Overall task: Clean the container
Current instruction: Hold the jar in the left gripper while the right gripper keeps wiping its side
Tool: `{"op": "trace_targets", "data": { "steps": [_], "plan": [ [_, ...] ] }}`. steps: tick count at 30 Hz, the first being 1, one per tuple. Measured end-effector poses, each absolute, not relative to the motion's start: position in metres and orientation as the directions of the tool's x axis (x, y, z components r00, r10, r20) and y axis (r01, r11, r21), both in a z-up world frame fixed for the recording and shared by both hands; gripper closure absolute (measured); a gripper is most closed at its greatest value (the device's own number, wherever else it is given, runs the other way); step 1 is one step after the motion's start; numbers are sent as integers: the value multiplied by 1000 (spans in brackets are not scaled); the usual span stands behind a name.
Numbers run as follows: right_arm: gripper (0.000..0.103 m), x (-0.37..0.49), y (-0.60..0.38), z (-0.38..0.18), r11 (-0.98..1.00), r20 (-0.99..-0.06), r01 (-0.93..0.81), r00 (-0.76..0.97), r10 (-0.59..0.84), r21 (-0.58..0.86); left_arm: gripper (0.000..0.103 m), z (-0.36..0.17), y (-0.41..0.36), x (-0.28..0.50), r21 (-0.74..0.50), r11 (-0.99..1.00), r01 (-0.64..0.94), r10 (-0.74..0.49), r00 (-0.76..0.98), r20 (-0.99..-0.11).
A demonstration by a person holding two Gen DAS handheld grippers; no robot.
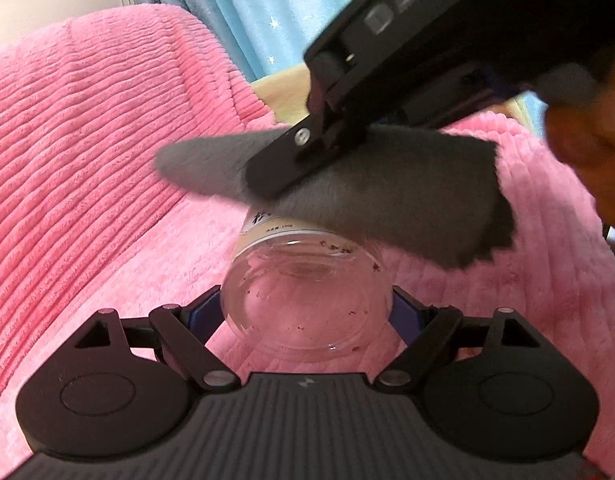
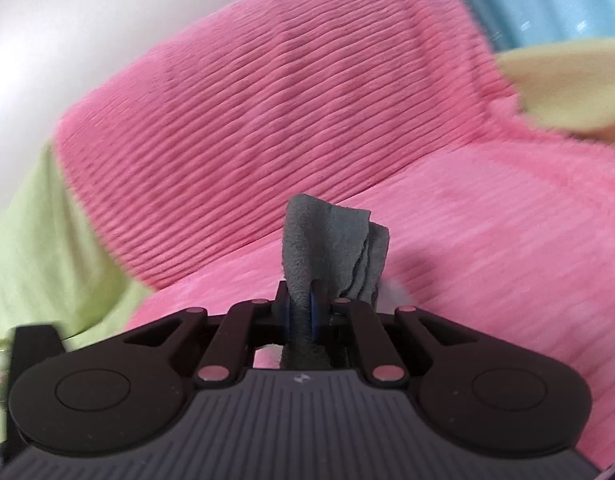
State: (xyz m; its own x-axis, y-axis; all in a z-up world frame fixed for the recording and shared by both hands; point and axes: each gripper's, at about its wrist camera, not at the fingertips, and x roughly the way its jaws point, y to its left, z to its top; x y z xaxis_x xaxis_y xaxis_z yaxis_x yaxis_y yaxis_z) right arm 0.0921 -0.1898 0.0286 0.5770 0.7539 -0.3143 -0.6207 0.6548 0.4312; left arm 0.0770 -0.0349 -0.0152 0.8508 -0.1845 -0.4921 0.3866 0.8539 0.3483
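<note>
Left wrist view: left gripper [image 1: 307, 312] angled downward, jaws clamped on the clear container [image 1: 307, 300] over the pink blanket [image 1: 87, 160], grey cloth [image 1: 387, 200] draped across its far end; right wrist view: right gripper [image 2: 307, 312] pinching that cloth [image 2: 331, 240], jaws together.
</note>
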Motion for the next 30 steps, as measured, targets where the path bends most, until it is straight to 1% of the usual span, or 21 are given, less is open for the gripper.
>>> {"op": "trace_targets", "data": {
  "steps": [1,3,8,10,13,14,15,17,20,22,24,26,28,30],
  "plan": [
    [96,90,-186,28,634,-315,-639,552,772,436,18,-15,-35,78,347,855,386,-184,850,-493],
    [97,91,-182,29,636,-320,-660,550,772,400,18,-15,-35,77,346,855,387,-185,850,-494],
    [97,105,-201,24,693,-295,-562,639,710,452,17,-16,-39,72,369,842,394,-184,852,-489],
    [97,106,-203,22,692,-292,-552,642,709,466,17,-14,-34,75,312,862,400,-207,839,-504],
    [97,102,-200,23,696,-297,-568,639,709,439,17,-9,-17,83,158,902,401,-269,810,-520],
    [97,102,-199,24,697,-298,-574,639,709,430,18,-8,-13,85,125,908,399,-282,806,-521],
    [97,102,-198,24,697,-298,-576,638,710,428,18,-8,-11,86,118,909,400,-286,804,-521],
    [97,105,-196,24,695,-297,-575,637,712,433,18,-9,-12,86,130,907,400,-281,807,-520],
    [96,102,-198,26,696,-303,-577,634,712,428,18,-11,-20,84,234,889,394,-234,829,-508],
    [96,99,-198,27,664,-308,-608,593,744,435,18,-16,-32,67,317,869,379,-189,848,-496],
    [96,94,-194,26,622,-308,-642,543,781,448,18,-16,-32,66,317,870,378,-187,847,-497],
    [96,90,-186,27,603,-317,-676,513,798,423,18,-17,-32,66,313,872,377,-186,846,-501],
    [97,92,-184,29,621,-323,-680,531,783,389,18,-17,-32,65,316,869,381,-187,845,-501],
    [97,99,-190,29,661,-315,-633,582,750,403,18,-18,-35,62,336,862,381,-182,849,-496]
  ]
}}
